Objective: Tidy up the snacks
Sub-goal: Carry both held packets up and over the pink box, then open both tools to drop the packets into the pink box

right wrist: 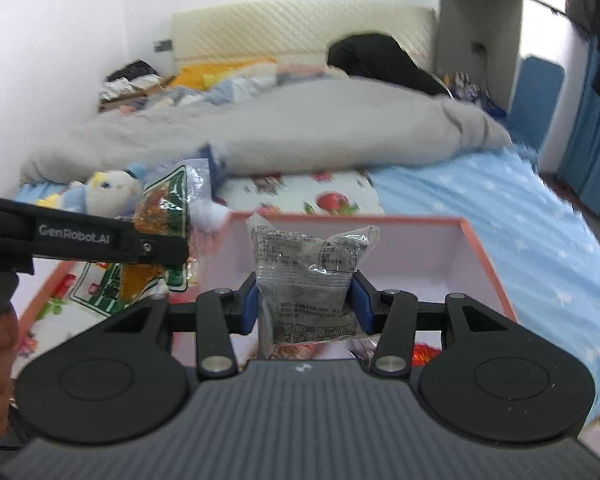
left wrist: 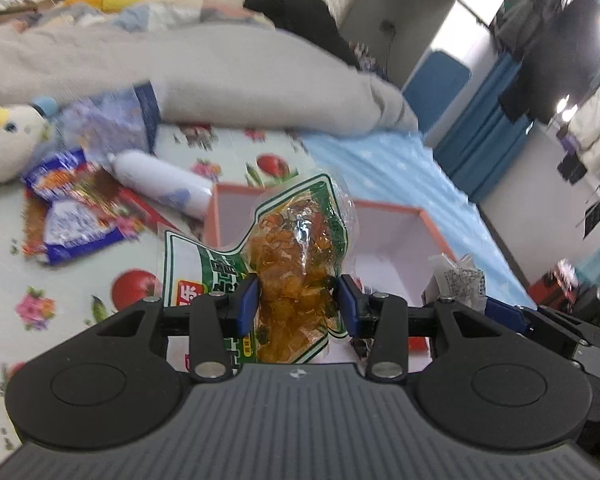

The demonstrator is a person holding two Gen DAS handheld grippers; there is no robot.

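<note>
My left gripper (left wrist: 297, 304) is shut on a green-and-white snack packet (left wrist: 296, 256) with orange pieces inside, held up in front of the pink-rimmed box (left wrist: 432, 224). The same packet (right wrist: 164, 208) and left gripper (right wrist: 160, 246) show at the left of the right wrist view. My right gripper (right wrist: 306, 306) is shut on a clear packet with grey contents (right wrist: 312, 276), held over the pink-rimmed box (right wrist: 484, 248). That packet (left wrist: 456, 280) and the right gripper's blue pad (left wrist: 504, 312) show at the right of the left wrist view.
Blue and red snack packets (left wrist: 72, 216) lie on the flowered sheet at left, beside a white bottle (left wrist: 160, 180) and a plush toy (left wrist: 8, 140). A grey blanket (left wrist: 220, 72) is bunched behind. The bed's right edge (left wrist: 480, 216) drops to the floor.
</note>
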